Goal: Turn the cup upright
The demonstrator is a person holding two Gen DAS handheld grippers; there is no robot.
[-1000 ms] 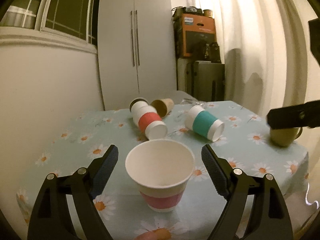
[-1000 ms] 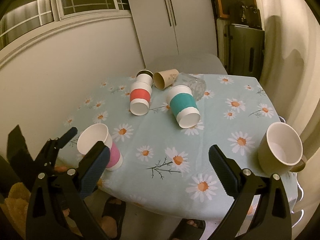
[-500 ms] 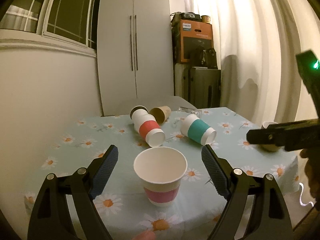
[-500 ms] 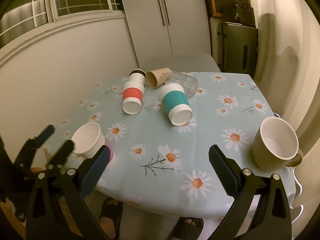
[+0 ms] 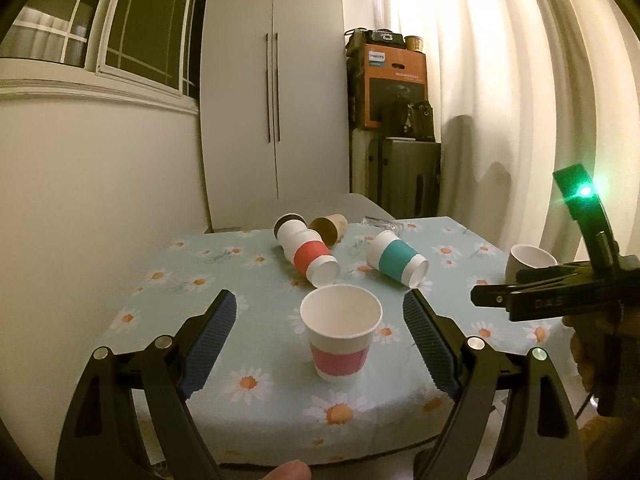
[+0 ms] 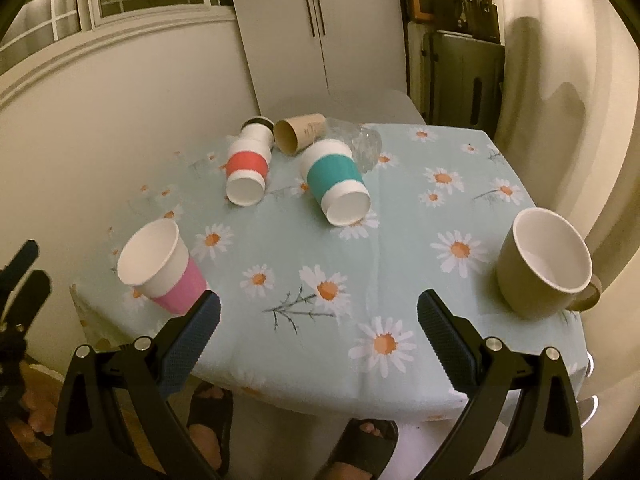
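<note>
The white paper cup with the pink sleeve (image 5: 341,334) is standing mouth-up near the front edge of the daisy-print tablecloth (image 6: 400,264), and the left gripper (image 5: 320,344) is hanging wide open with nothing in it, the cup between its blue pads but touching neither. The right gripper (image 6: 318,340) is gaping empty too. Beyond the pink cup, the teal-sleeved paper cup (image 6: 338,184) is lying on its side, mouth towards the grippers, roughly ahead of the right one.

Five paper cups (image 6: 160,268), one mug (image 6: 544,264)
</note>
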